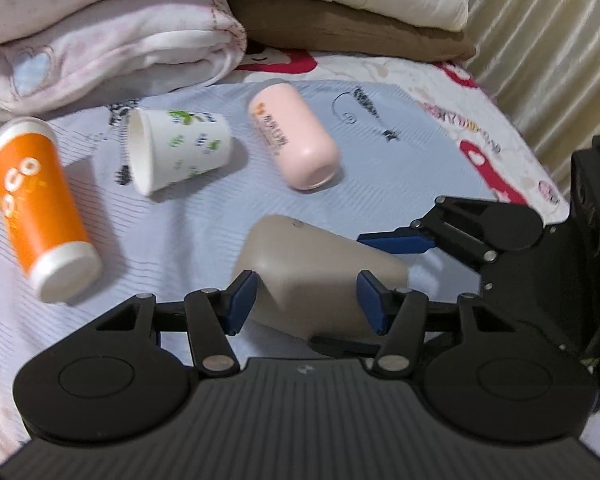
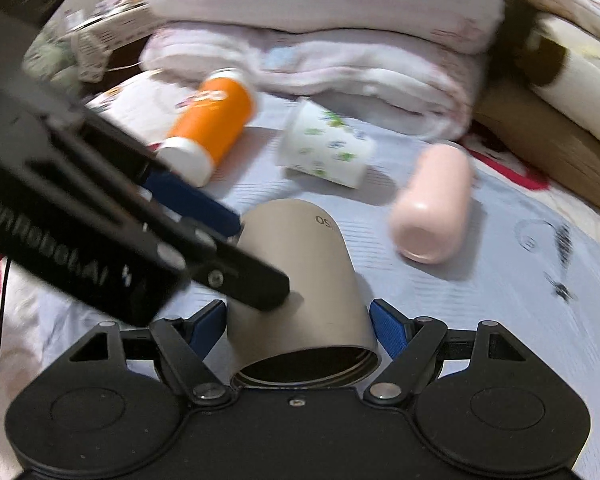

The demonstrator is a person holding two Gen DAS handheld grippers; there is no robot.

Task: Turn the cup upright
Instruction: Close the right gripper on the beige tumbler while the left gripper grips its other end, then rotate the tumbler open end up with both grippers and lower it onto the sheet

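Grey-beige tapered metal cup (image 2: 300, 280), lying on its side on the pale blue bedsheet (image 2: 480, 300), dark threaded mouth toward the right wrist camera. Flanked near the rim by the blue pads of the right tool (image 2: 299, 326), spread about as wide as the cup; firm grip impossible to confirm. Bracketed across the body by the left tool (image 1: 306, 300), pads at both sides, contact likewise unclear. Beyond, all on their sides: white paper cup with green and blue print (image 1: 178, 148), pink rounded bottle (image 1: 294, 136), orange canister with white ends (image 1: 40, 208). Behind, folded white and pink quilts (image 1: 100, 40).
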